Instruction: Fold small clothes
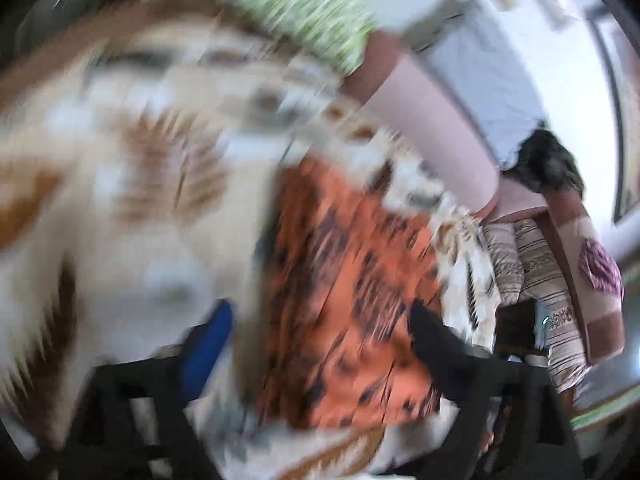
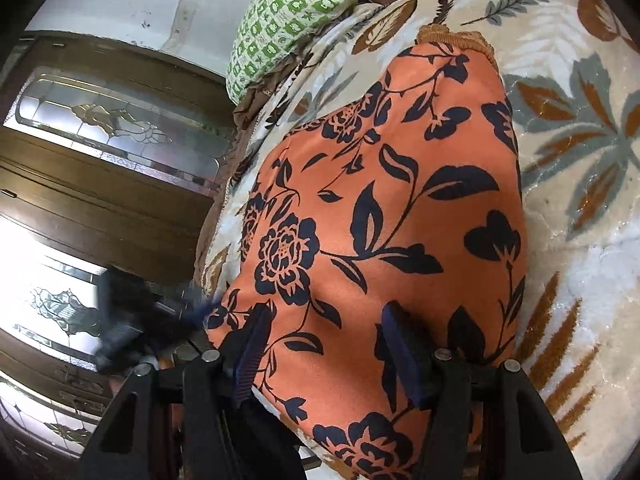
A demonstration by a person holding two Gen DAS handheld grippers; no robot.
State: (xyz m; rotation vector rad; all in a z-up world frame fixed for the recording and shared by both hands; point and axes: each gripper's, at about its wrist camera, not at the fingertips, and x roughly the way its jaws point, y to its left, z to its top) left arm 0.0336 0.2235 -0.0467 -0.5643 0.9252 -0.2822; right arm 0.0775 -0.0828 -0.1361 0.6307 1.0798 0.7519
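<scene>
An orange garment (image 2: 380,200) with a dark navy flower print lies spread flat on a cream, leaf-patterned blanket (image 2: 580,220), its gathered waistband at the far end. My right gripper (image 2: 326,336) hovers over the garment's near end, its blue pads apart and the cloth lying flat beneath them. The left wrist view is heavily blurred. It shows the same garment (image 1: 352,260) under my left gripper (image 1: 320,332), whose fingers stand wide apart with nothing pinched. That left gripper (image 2: 132,320) also appears as a dark blur at the garment's near-left corner.
A green patterned pillow (image 2: 280,20) lies at the far end of the bed. A wooden door with glass panes (image 2: 100,128) fills the left. A pink bolster (image 1: 432,120) and stacked folded bedding (image 1: 560,280) sit beyond the bed edge.
</scene>
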